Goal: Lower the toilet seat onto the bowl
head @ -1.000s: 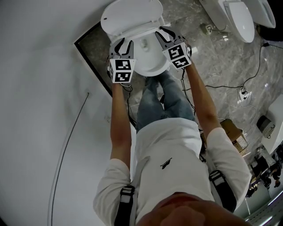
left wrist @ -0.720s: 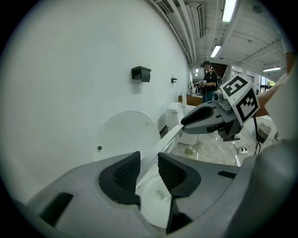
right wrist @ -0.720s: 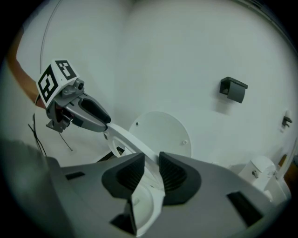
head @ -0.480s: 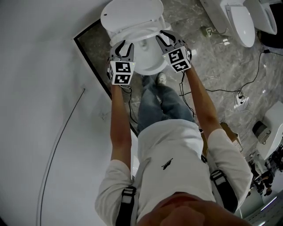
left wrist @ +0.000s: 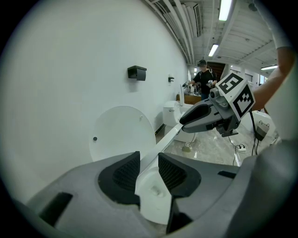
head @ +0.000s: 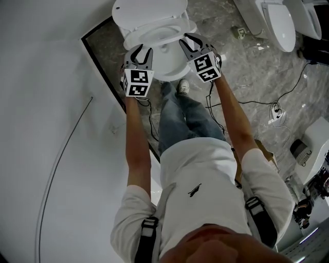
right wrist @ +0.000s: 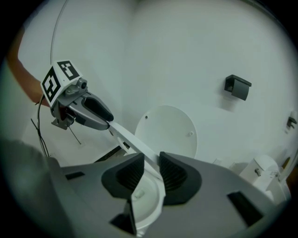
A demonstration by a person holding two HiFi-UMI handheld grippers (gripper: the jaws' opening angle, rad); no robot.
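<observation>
A white toilet stands against the wall with its round lid [head: 149,13] raised. The toilet seat [head: 157,32] hangs tilted between the lid and the bowl [head: 167,61]. My left gripper [head: 140,51] has the seat's left rim between its pads and its jaws are opening. The right gripper [head: 187,40] is shut on the right rim. In the left gripper view the seat [left wrist: 167,137] runs as a thin white strip through my left gripper [left wrist: 149,165] toward the right gripper [left wrist: 205,116]. In the right gripper view the seat [right wrist: 130,139] passes through the right gripper [right wrist: 151,169], lid [right wrist: 170,132] behind.
A white wall [head: 46,102] fills the left. A dark floor panel [head: 105,56] lies beside the toilet. More toilets [head: 280,20] and loose cables [head: 280,105] sit on the marble floor at the right. A black box [left wrist: 137,72] hangs on the wall; a person [left wrist: 203,76] stands far off.
Both grippers have moved with the seat rim farther from the raised lid, over the bowl. The person's foot has stepped into view below the bowl.
</observation>
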